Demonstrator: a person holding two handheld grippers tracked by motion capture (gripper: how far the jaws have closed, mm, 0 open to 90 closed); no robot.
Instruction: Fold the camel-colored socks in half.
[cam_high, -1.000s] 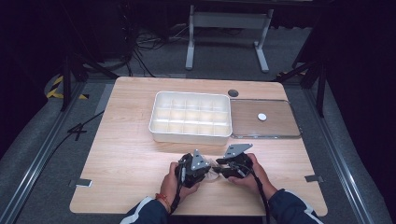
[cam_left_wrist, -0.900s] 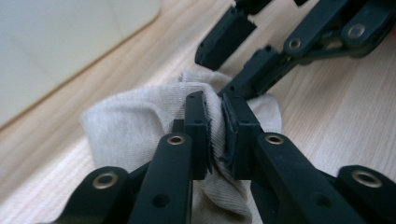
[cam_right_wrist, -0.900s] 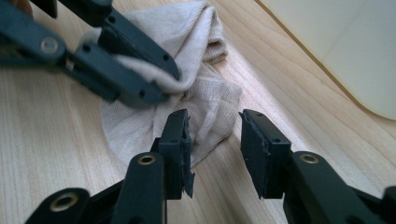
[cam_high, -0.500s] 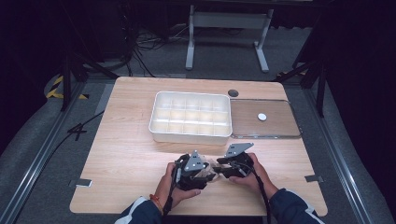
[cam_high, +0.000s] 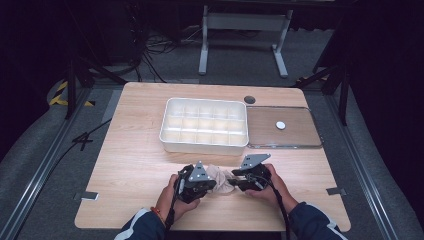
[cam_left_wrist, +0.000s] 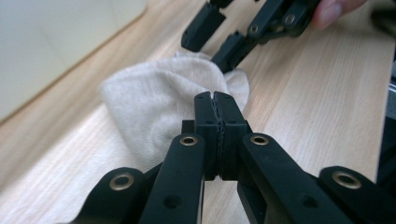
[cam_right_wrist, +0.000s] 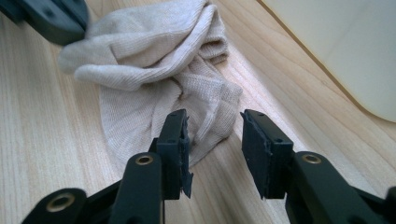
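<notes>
While I watch the table (cam_high: 130, 150), my left gripper (cam_left_wrist: 215, 100) has just been closing; its 2 jaws now meet pad to pad, and I cannot tell if any cloth is pinched. My right gripper (cam_right_wrist: 212, 128) stands partly open, empty, one jaw touching the beige sock (cam_right_wrist: 154, 70). This sock lies crumpled between both grippers, near the white tray (cam_high: 204, 125).

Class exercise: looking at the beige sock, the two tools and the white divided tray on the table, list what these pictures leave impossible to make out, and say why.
- Sock, high view: its ends are covered by the left tool and right tool.
- Left tool, left gripper view: jaws shut; whether fabric is pinched is unclear.
- Tray, gripper views: blurred and cut by the edge.
- White disc, high view: too small to identify.
</notes>
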